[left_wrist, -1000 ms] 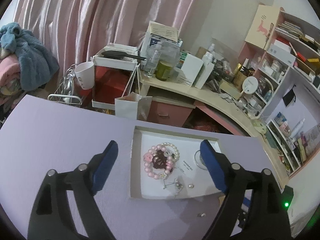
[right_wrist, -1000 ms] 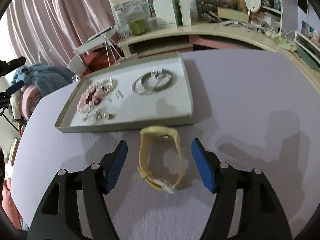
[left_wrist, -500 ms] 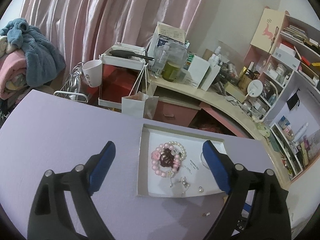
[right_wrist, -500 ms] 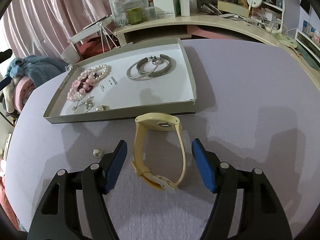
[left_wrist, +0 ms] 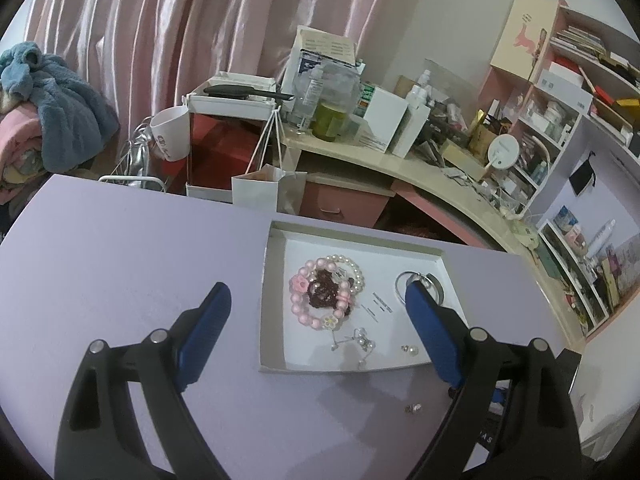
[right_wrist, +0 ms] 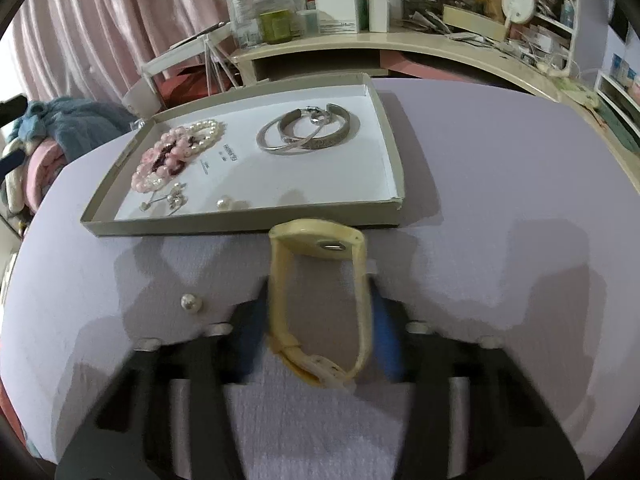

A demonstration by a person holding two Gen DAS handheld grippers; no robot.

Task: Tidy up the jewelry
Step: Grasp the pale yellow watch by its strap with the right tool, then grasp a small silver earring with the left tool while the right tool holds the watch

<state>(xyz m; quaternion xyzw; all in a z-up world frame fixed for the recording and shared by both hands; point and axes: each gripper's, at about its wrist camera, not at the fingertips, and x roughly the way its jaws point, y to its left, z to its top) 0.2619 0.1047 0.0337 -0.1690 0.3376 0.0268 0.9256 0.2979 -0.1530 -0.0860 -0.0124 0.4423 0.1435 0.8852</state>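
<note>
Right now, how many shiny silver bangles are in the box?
2. The thin silver bangle and the wide engraved bangle lie overlapping in the box's far right part; none looks hidden.

Pink curtain [left_wrist: 168,40] at 11 o'clock; cluttered curved desk [left_wrist: 420,168] at 1; shelves [left_wrist: 560,92] at 2; lilac tabletop [left_wrist: 120,248].

Two grippers, angled down.
Left gripper [left_wrist: 318,328] jaws wide, nothing between; right gripper [right_wrist: 320,320] jaws closing around the watch [right_wrist: 320,300] at 12 o'clock.
</note>
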